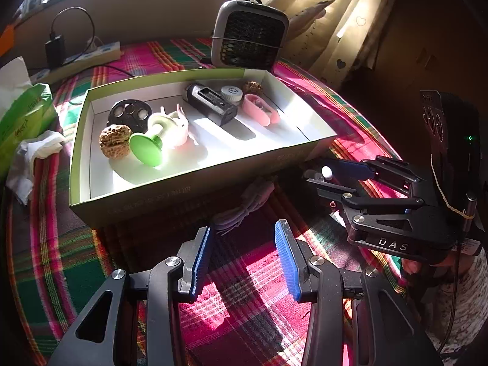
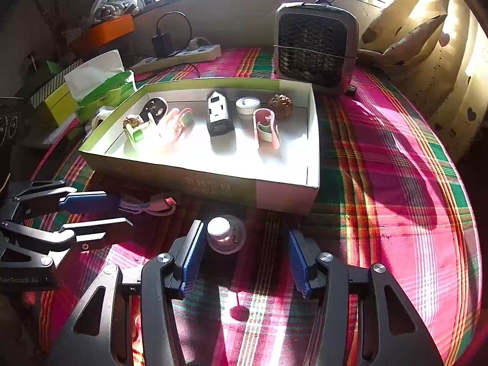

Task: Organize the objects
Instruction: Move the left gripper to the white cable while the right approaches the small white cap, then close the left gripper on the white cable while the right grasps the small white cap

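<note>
A shallow cardboard box [image 1: 195, 180] [image 2: 283, 195] on the plaid cloth holds a walnut [image 1: 111, 141], a green stand [image 1: 146, 149], a black device [image 1: 212, 103] [image 2: 219, 113], a pink case [image 1: 260, 109] [image 2: 267, 128] and other small items. A coiled white cable [image 1: 244, 207] [image 2: 152, 206] lies in front of the box. A small white-capped bottle [image 2: 224, 235] [image 1: 327, 171] stands on the cloth. My left gripper [image 1: 244, 228] [image 2: 122, 210] is open, just short of the cable. My right gripper [image 2: 245, 235] [image 1: 320, 172] is open, with the bottle between its fingers near the left one.
A grey fan heater [image 1: 250, 35] [image 2: 314, 45] stands behind the box. A green tissue pack [image 1: 21, 119] [image 2: 103, 88] and crumpled tissue [image 1: 33, 152] lie left of the box. A power strip with charger [image 2: 180, 52] sits at the back. Curtains [image 2: 427, 45] hang at right.
</note>
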Demonstrator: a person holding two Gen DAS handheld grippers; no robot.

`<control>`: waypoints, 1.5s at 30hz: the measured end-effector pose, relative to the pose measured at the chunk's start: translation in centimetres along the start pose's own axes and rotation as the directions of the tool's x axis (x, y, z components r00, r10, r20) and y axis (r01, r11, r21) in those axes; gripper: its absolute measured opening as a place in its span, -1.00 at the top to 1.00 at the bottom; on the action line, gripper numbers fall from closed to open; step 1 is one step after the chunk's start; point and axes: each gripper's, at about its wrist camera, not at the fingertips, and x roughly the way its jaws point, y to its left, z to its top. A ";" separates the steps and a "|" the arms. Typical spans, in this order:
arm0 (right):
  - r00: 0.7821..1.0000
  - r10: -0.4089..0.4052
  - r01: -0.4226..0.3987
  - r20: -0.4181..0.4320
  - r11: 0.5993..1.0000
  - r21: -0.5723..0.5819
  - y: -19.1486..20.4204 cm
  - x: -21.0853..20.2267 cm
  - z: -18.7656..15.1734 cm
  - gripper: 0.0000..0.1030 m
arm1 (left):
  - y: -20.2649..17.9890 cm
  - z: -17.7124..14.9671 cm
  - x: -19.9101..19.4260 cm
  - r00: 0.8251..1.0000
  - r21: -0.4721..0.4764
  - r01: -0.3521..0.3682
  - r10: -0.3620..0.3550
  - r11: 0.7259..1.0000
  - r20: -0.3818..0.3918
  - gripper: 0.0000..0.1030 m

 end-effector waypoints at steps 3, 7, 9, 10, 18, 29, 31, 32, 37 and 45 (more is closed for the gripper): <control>1.000 -0.017 0.017 -0.001 1.000 -0.007 0.0 0.0 0.0 0.00 | -0.4 -0.2 0.1 1.000 0.013 0.024 -0.024 1.000 -0.010 0.23; 0.999 -0.040 0.040 -0.001 0.999 -0.023 0.0 0.0 -0.1 0.00 | -1.0 -0.3 0.1 0.999 0.039 0.042 -0.041 0.998 -0.021 0.23; 0.999 -0.041 0.041 0.000 0.999 -0.021 -0.1 -0.1 -0.2 0.00 | -1.3 -0.4 0.1 0.999 0.050 0.048 -0.047 0.998 -0.023 0.23; 0.999 -0.045 0.045 0.000 0.999 -0.017 -0.2 -0.1 -0.2 0.00 | -1.4 -0.3 0.0 0.998 0.055 0.053 -0.052 0.997 -0.023 0.23; 0.998 -0.067 0.067 0.000 0.998 -0.017 -0.3 0.0 0.1 0.00 | -1.3 0.2 -0.1 0.999 0.057 0.036 -0.035 0.998 -0.011 0.23; 0.999 -0.034 0.034 0.005 0.999 -0.009 -0.4 -0.1 0.0 0.19 | -2.4 1.5 1.8 0.999 0.088 -0.030 0.032 0.996 -0.025 0.23; 1.000 -0.028 0.028 0.007 1.000 -0.008 -0.5 -0.1 0.0 0.28 | -2.5 1.6 1.9 0.999 0.095 -0.039 0.042 0.995 -0.025 0.23; 1.000 -0.026 0.026 0.007 1.000 -0.006 -0.5 -0.1 0.0 0.30 | -2.4 1.8 2.0 0.999 0.090 -0.042 0.044 0.995 -0.025 0.23; 1.000 -0.015 0.016 0.009 1.000 -0.003 -0.5 -0.2 0.0 0.39 | -2.7 2.1 2.4 0.998 0.092 -0.062 0.064 0.994 -0.021 0.24; 1.000 -0.006 0.006 0.010 1.000 0.002 -0.6 -0.3 -0.2 0.41 | -2.7 2.5 2.8 0.993 0.092 -0.111 0.113 0.990 -0.019 0.45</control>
